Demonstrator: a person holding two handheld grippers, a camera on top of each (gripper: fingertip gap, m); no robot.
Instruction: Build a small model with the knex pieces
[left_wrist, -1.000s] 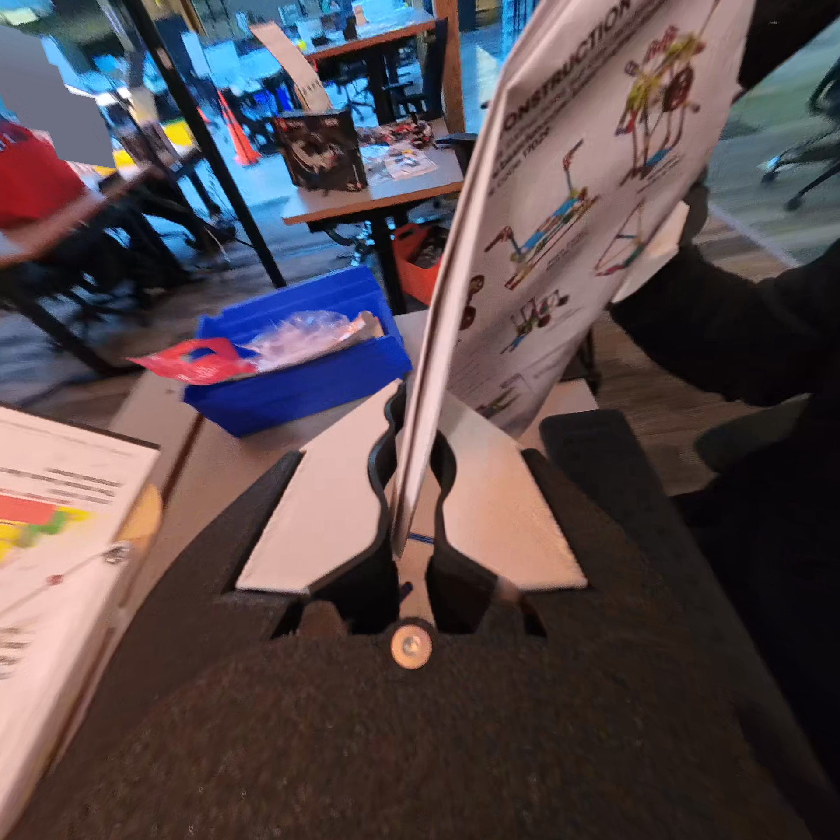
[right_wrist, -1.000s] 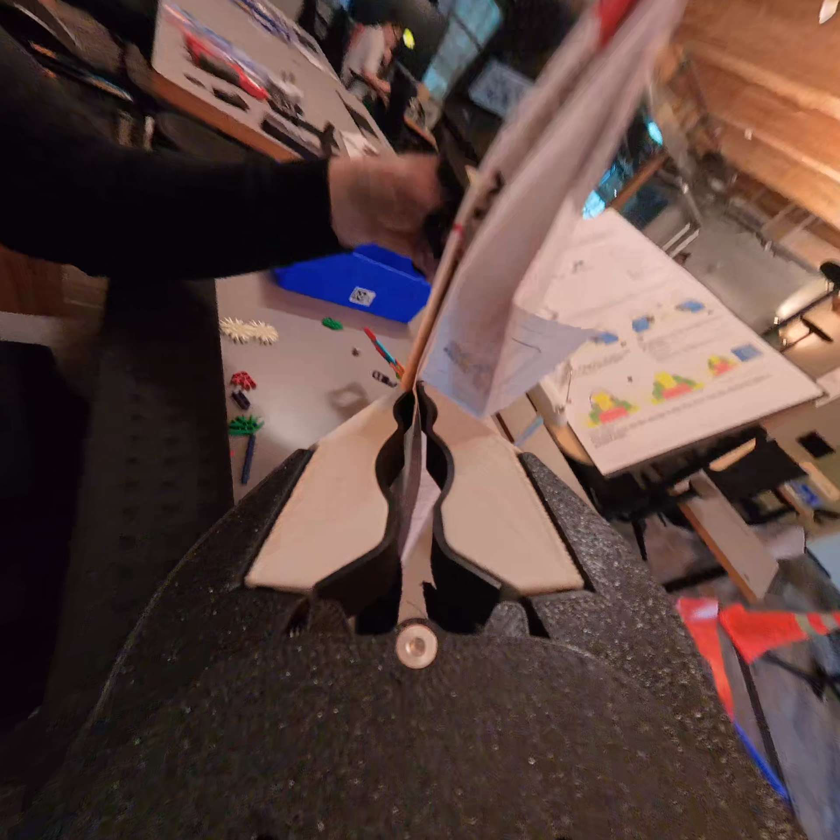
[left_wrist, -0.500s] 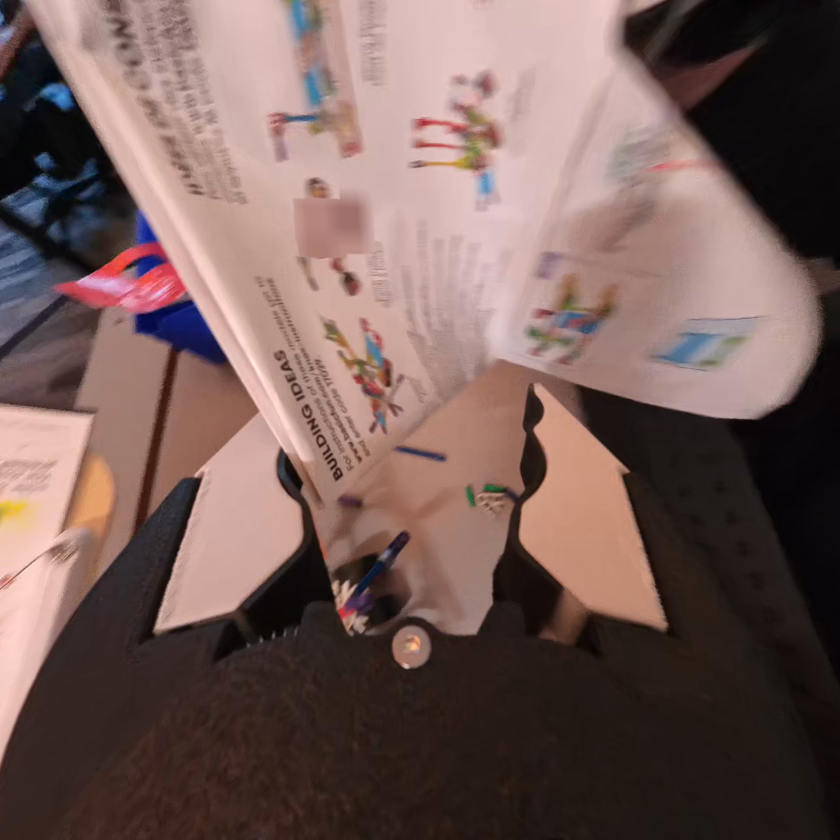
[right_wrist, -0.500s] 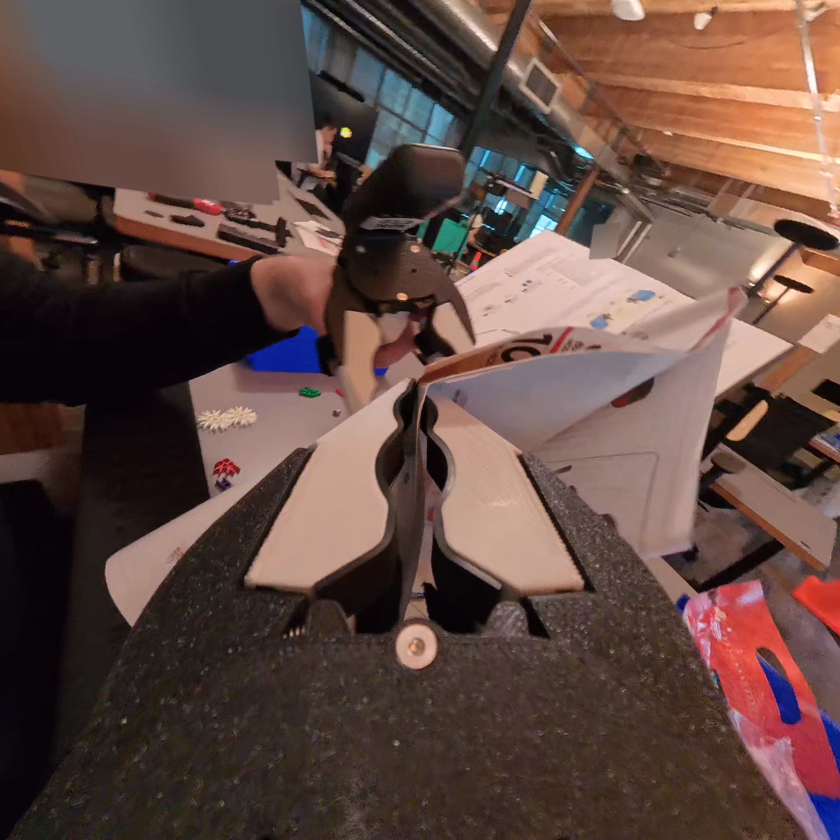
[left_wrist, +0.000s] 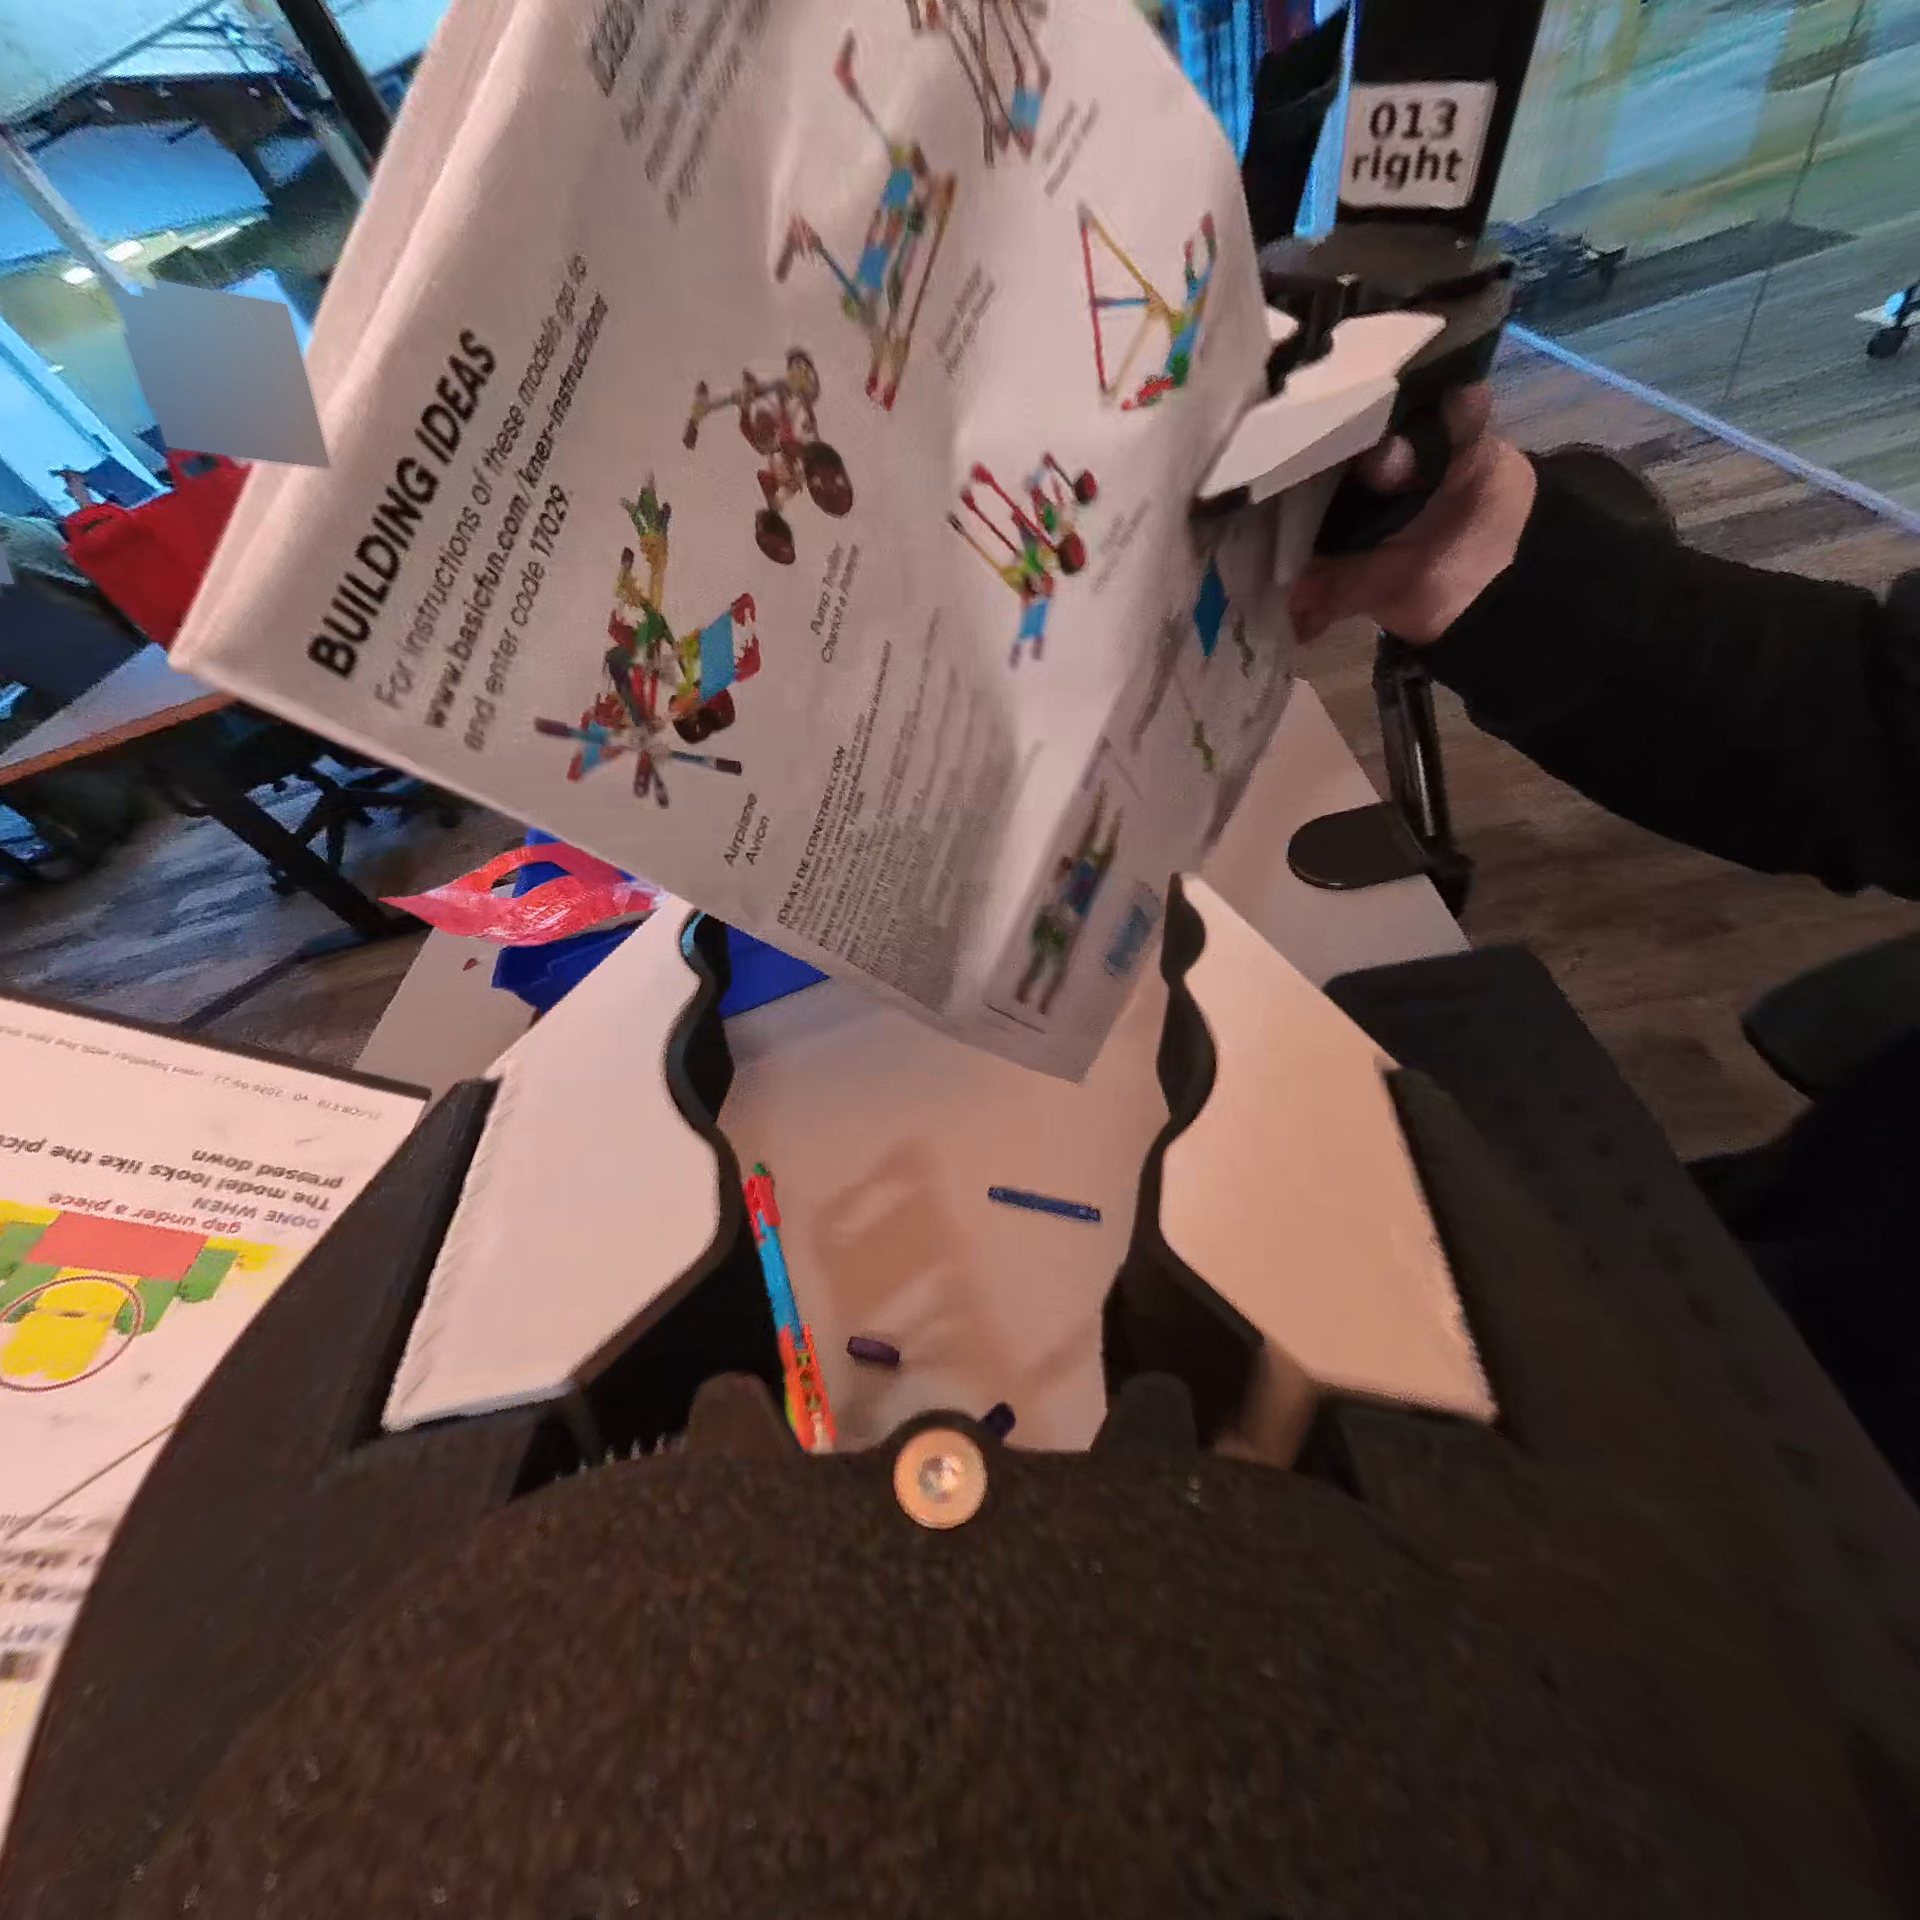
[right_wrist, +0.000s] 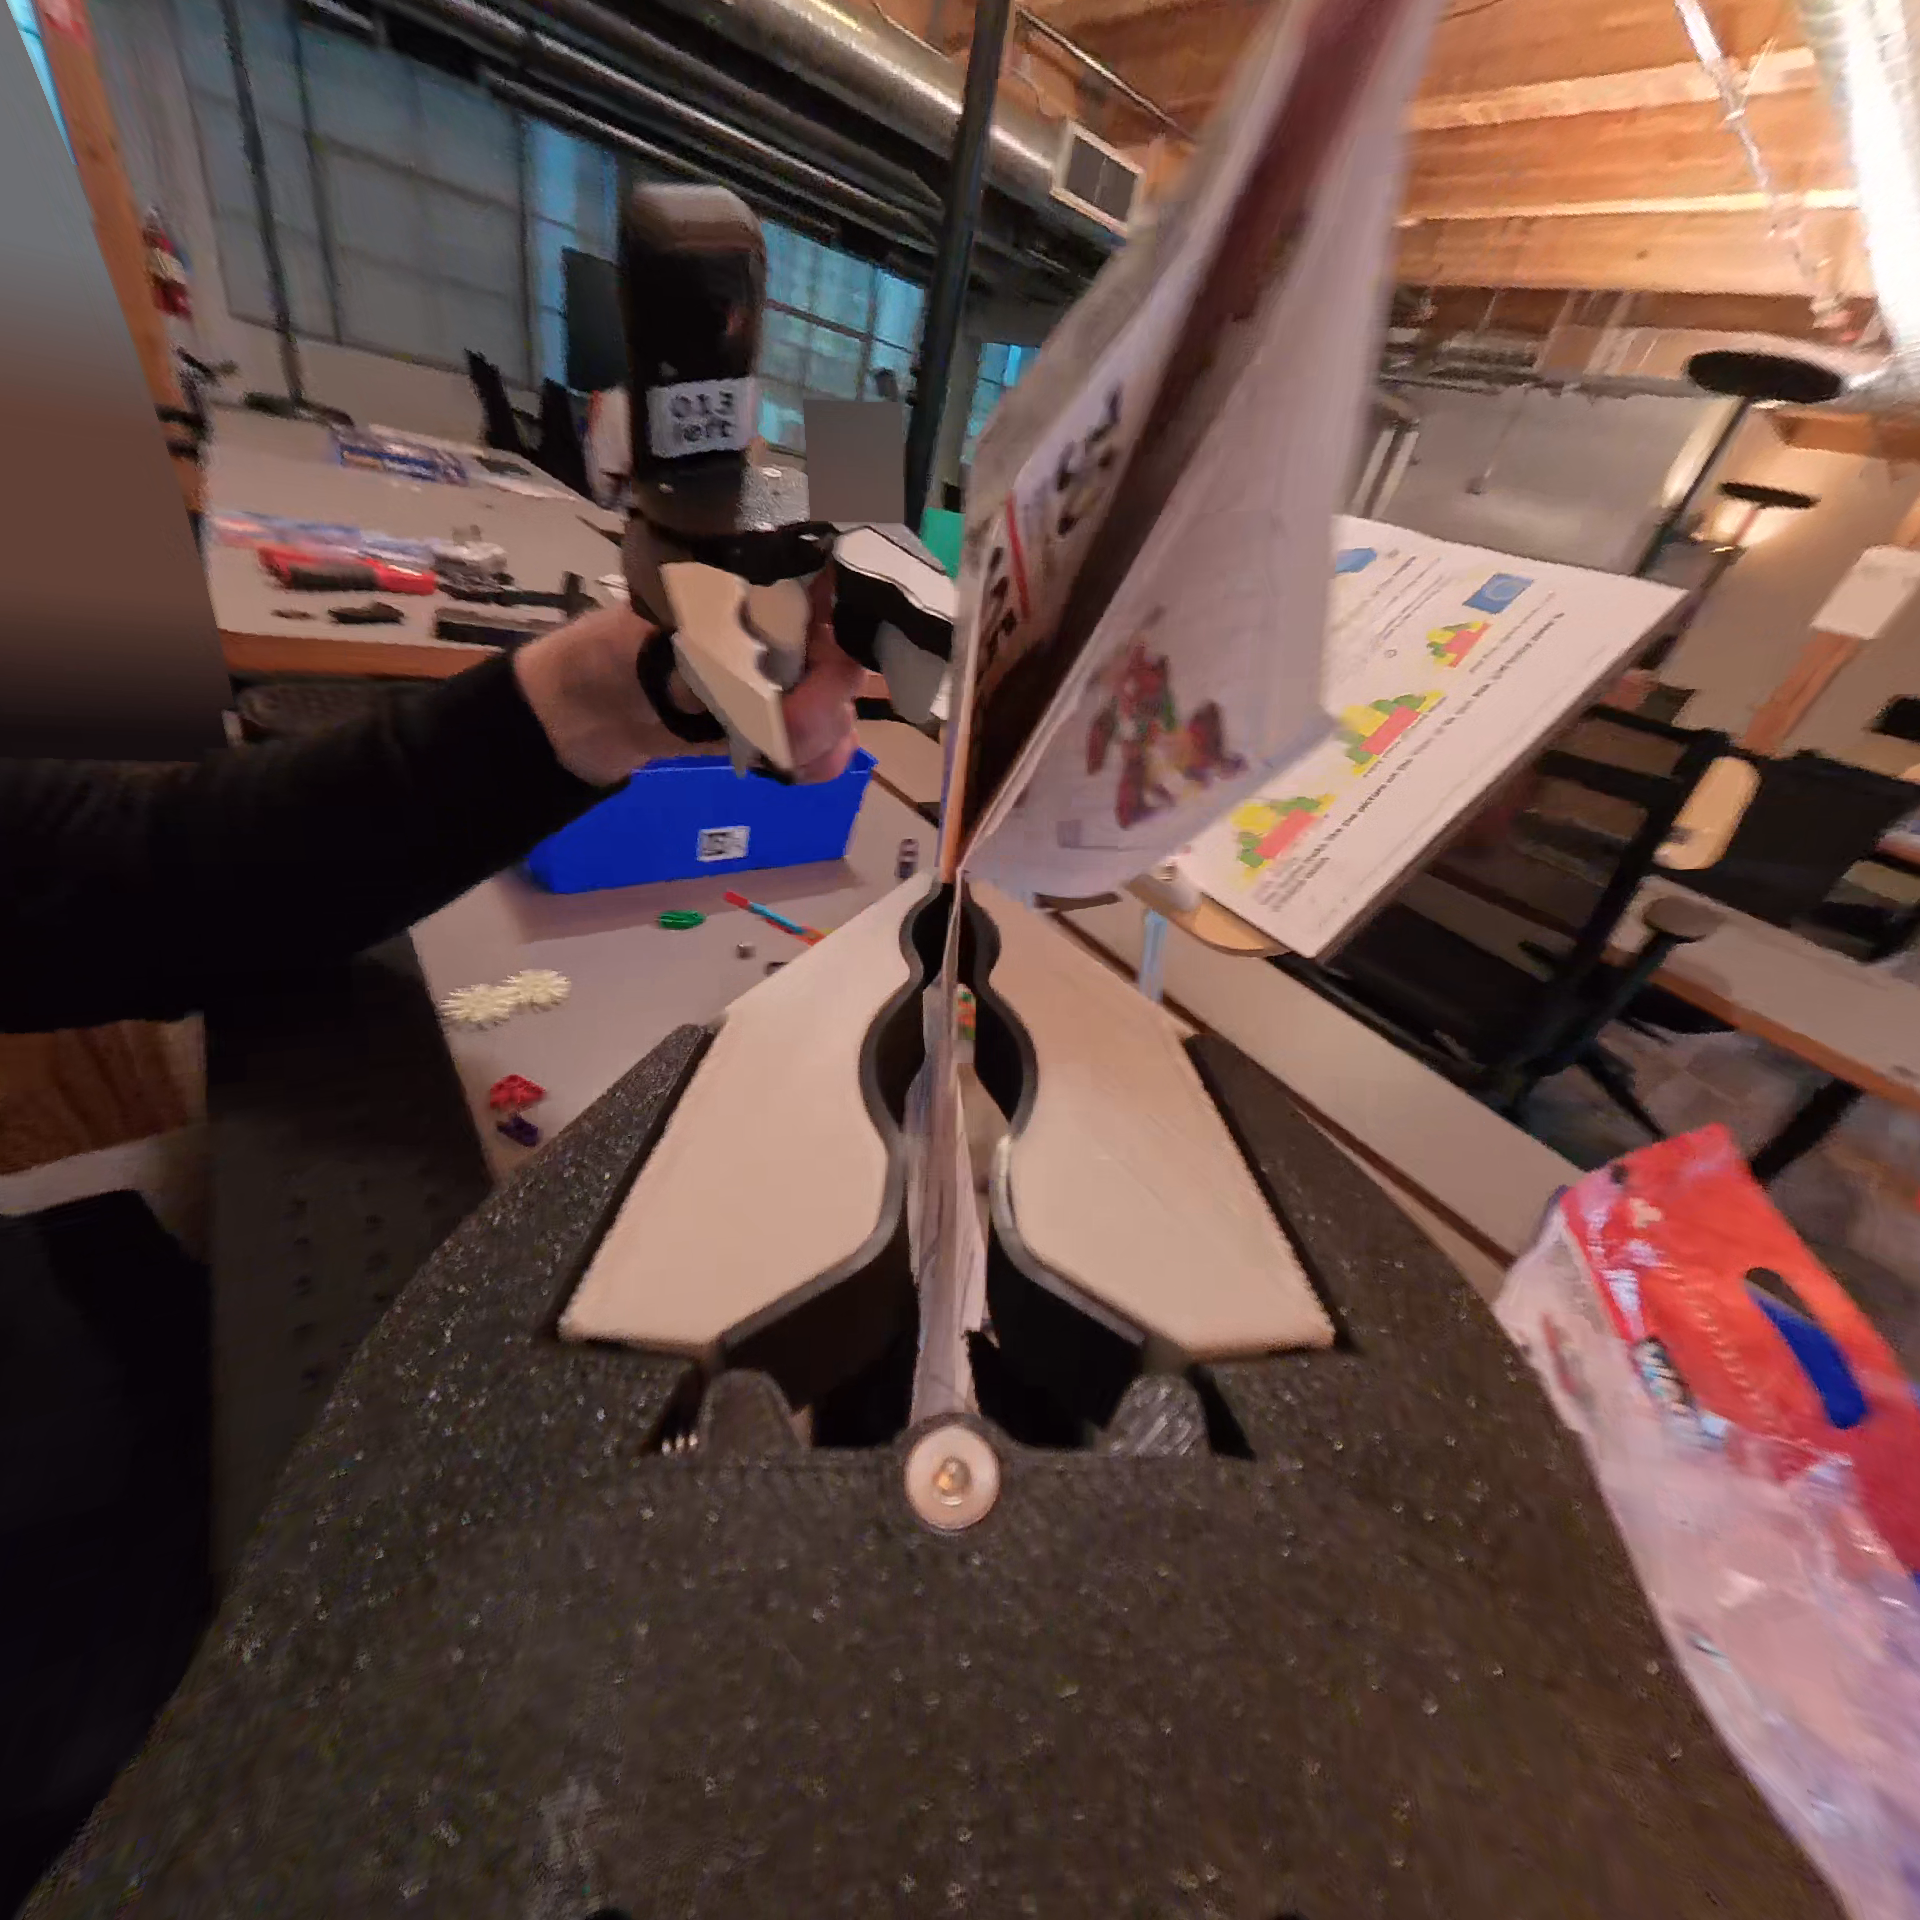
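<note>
A white paper booklet (left_wrist: 779, 468) with coloured model pictures hangs in the air above the table. My right gripper (right_wrist: 945, 894) is shut on the booklet's (right_wrist: 1143, 623) lower edge and holds it alone; it shows at the booklet's right edge in the left wrist view (left_wrist: 1278, 457). My left gripper (left_wrist: 935, 925) is open and empty just below the booklet, not touching it. It shows in the right wrist view (right_wrist: 810, 644) with jaws apart, just left of the booklet. Under it on the table lie a multicoloured rod (left_wrist: 784, 1309), a blue rod (left_wrist: 1042, 1208) and a small purple piece (left_wrist: 871, 1351).
A blue bin (right_wrist: 707, 831) stands at the back of the grey table (right_wrist: 623, 966), with a red plastic bag (left_wrist: 520, 899) over it. White gear pieces (right_wrist: 504, 997), a red piece (right_wrist: 516, 1091) and a green piece (right_wrist: 681, 918) lie loose. A tilted instruction board (right_wrist: 1455, 727) stands beside the table. My right fingertips sit around 12 centimetres from my left ones.
My left gripper has let go of the booklet and opened. The booklet now hangs from my right gripper alone and has swung open and upward.
</note>
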